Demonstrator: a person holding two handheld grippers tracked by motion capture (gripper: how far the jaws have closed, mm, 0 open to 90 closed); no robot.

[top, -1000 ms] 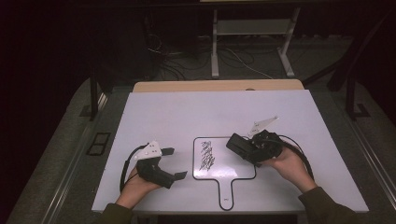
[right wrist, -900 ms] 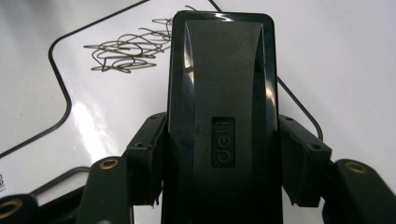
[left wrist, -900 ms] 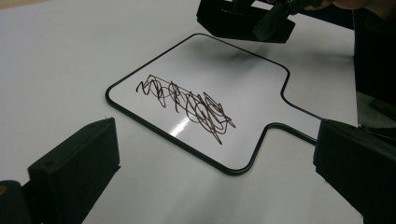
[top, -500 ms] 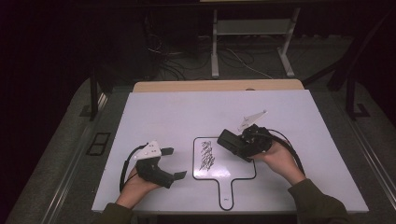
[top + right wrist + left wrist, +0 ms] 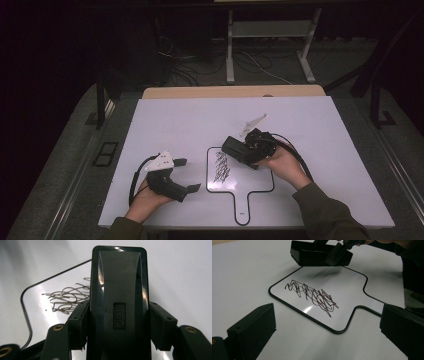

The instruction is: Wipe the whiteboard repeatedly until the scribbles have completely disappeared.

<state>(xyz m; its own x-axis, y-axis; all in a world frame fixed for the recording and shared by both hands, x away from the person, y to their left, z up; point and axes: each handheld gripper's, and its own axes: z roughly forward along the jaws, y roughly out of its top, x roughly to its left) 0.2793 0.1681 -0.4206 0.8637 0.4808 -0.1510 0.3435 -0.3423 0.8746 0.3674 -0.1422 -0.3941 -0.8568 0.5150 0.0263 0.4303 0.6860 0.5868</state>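
Note:
A small handled whiteboard (image 5: 257, 182) with a black rim lies on the white table, a dark scribble (image 5: 220, 167) on its left half. My right gripper (image 5: 246, 151) is shut on a black eraser (image 5: 238, 149), held just over the board's top edge, right of the scribble. In the right gripper view the eraser (image 5: 118, 290) stands between the pads (image 5: 161, 327), and the scribble (image 5: 67, 298) lies to its left. My left gripper (image 5: 187, 174) rests open on the table left of the board. In the left gripper view the scribble (image 5: 312, 295) lies ahead and the eraser (image 5: 312, 253) hovers beyond.
The white table (image 5: 200, 120) has a wooden strip (image 5: 235, 91) along its far edge. Beyond it, on the dark floor, stand a metal frame (image 5: 267, 45) and loose cables (image 5: 185, 55). Cables trail from both grippers onto the table.
My right gripper has carried the eraser leftward, from over the board's right part toward the scribble. The left gripper has stayed where it was.

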